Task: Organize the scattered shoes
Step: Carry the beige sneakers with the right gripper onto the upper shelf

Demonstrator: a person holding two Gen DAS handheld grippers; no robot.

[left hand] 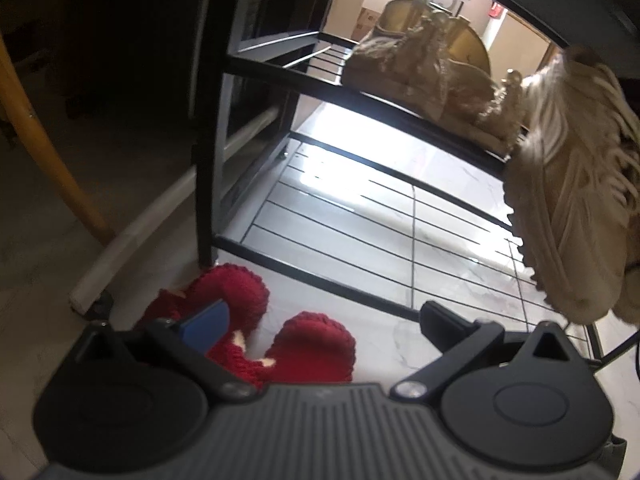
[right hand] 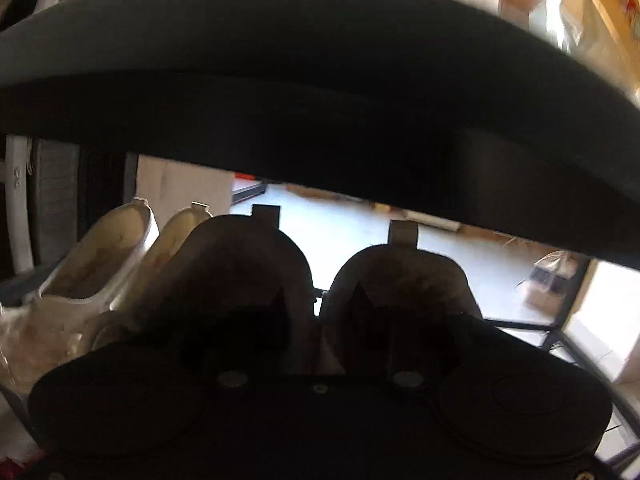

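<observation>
A pair of red knit slippers [left hand: 260, 332] lies on the pale floor [left hand: 380, 344] at the lower centre of the left wrist view, side by side, toes aimed up the frame toward the rack [left hand: 304, 272], long axes roughly parallel; their heels are hidden behind the left tongs [left hand: 320, 320]. Those tongs stand wide apart, holding nothing, the left finger overlapping the left slipper in the picture; whether it touches cannot be told. At the right edge a tan shoe [left hand: 568, 208] hangs tilted, sole facing left, toe down; what carries it is cut off by the frame. More tan shoes [left hand: 420, 72] sit on the rack's middle shelf in the upper centre, blurred and hard to count.

In the right wrist view two dark shoes [right hand: 320, 280] fill the centre, heels and pull tabs toward the camera, long axes running away from it. The right tongs [right hand: 316, 340] are lost in shadow against them, so I cannot tell their state. Two white shoes [right hand: 120, 264] stand just to the left, openings upward. A dark shelf edge [right hand: 320, 100] crosses the top
</observation>
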